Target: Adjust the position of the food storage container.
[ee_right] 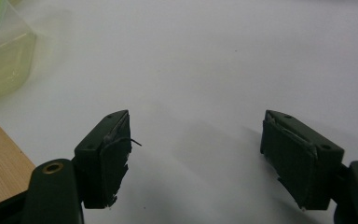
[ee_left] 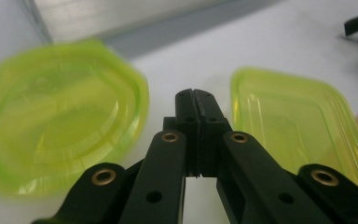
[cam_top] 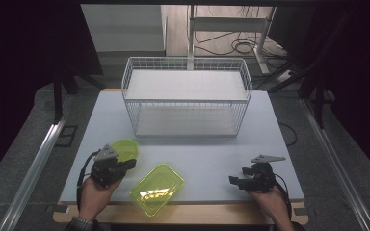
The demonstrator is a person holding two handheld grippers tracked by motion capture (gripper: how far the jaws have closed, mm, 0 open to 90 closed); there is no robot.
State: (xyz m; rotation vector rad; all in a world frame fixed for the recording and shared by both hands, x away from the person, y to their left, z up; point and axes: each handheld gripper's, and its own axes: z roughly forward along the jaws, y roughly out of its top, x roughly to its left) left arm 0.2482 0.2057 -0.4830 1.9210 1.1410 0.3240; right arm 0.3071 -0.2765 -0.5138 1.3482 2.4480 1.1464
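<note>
At the near left corner of the bench (cam_top: 270, 139), the left hand-held gripper (cam_top: 130, 164) sits with its jaws pressed fully together and nothing between them, its tip pointing into the gap between a round green lid (cam_top: 126, 149) and a rectangular green container (cam_top: 157, 188). The container lies at the front of the bench with one corner jutting past the edge, so a sideways brush from the closed jaws could plausibly push it off onto the floor. The lid, which blurs in the left gripper view (ee_left: 60, 112), lies just beside the gripper; it looks light and slick, so a nudge would likely send it skidding rather than let it be picked up. The right hand-held gripper (cam_top: 237, 181) rests well apart at the near right, jaws spread wide and empty over bare bench. The wire basket (cam_top: 187, 96) stands at the back, far from both green pieces.
</note>
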